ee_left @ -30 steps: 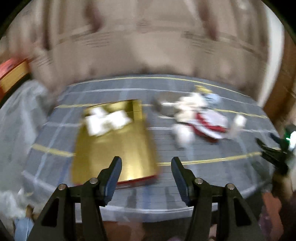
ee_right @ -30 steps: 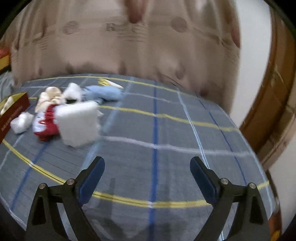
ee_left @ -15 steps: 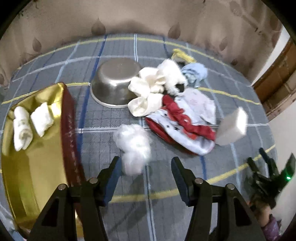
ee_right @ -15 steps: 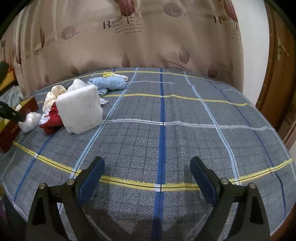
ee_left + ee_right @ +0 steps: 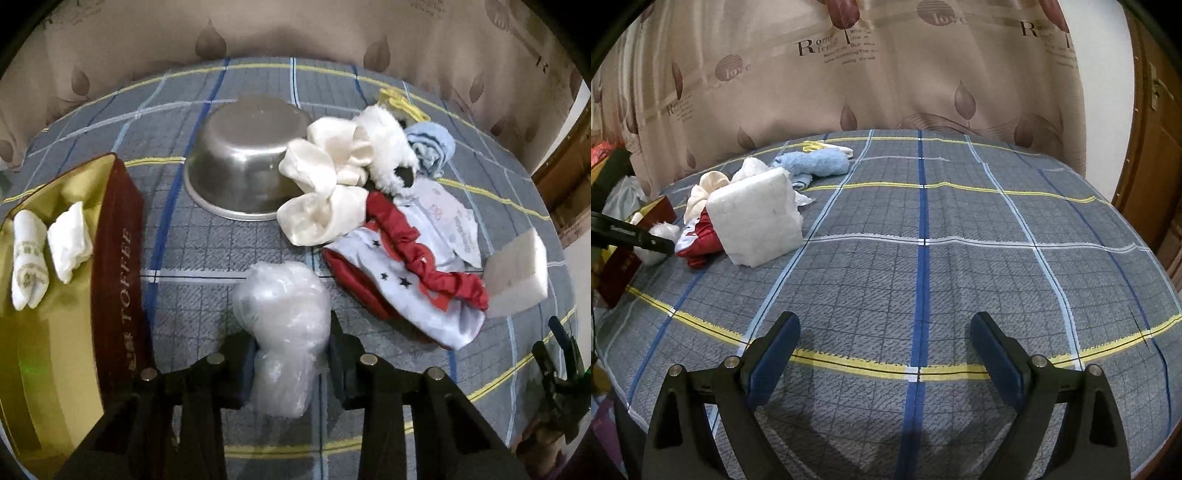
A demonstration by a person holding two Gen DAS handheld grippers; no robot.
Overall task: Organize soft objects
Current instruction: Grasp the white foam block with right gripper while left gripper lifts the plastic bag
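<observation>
The left claw (image 5: 291,354) has just been closing and now squeezes the clear plastic wad (image 5: 284,325) on the tabletop (image 5: 192,258). To its left, the gold box (image 5: 40,350) holds two white rolls (image 5: 48,251); the cloth pile (image 5: 369,206) ahead-right remains unsorted. The right claw (image 5: 884,345) gapes empty

Crumpled clear plastic wad (image 5: 282,321) lies beside heaped socks and cloths (image 5: 373,206).

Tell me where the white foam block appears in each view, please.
Left wrist view: the white foam block lies at the right edge, beside the red and pale-blue cloth.
Right wrist view: the block is upper left, against that cloth.
Shared landmark: the light-blue towel.
</observation>
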